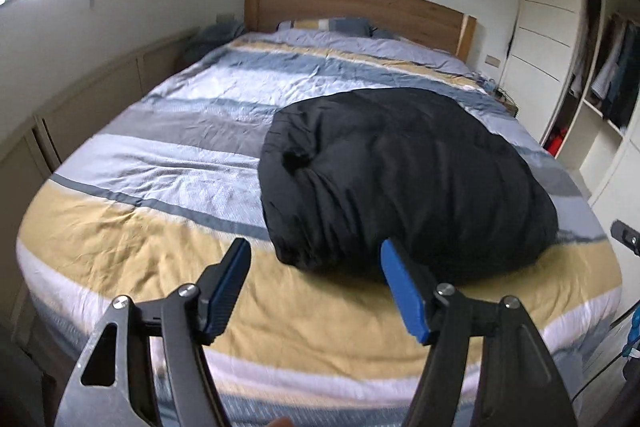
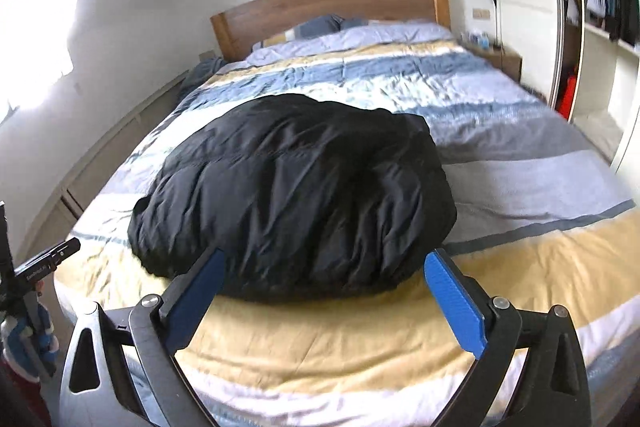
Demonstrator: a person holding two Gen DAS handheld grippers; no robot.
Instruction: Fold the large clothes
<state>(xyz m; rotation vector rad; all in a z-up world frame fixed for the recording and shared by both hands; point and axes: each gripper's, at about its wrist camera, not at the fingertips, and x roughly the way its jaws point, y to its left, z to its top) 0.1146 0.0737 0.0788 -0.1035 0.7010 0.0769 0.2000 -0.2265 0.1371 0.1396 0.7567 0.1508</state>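
A large black padded garment point(image 1: 404, 183) lies bunched in a rounded, folded heap on the striped bed point(image 1: 168, 163). It also shows in the right wrist view point(image 2: 296, 195), near the foot of the bed point(image 2: 532, 195). My left gripper point(image 1: 316, 251) is open and empty, held above the bed's foot, just short of the garment's near left edge. My right gripper point(image 2: 326, 261) is open and empty, held just short of the garment's near edge, with the heap between its blue pads point(image 2: 456, 303).
A wooden headboard point(image 1: 360, 7) and pillows point(image 1: 324, 26) stand at the far end. An open wardrobe point(image 1: 600, 75) with hanging clothes is at the right. A low cabinet point(image 1: 88, 107) runs along the left wall. The other gripper's tip point(image 2: 48, 259) shows at the left.
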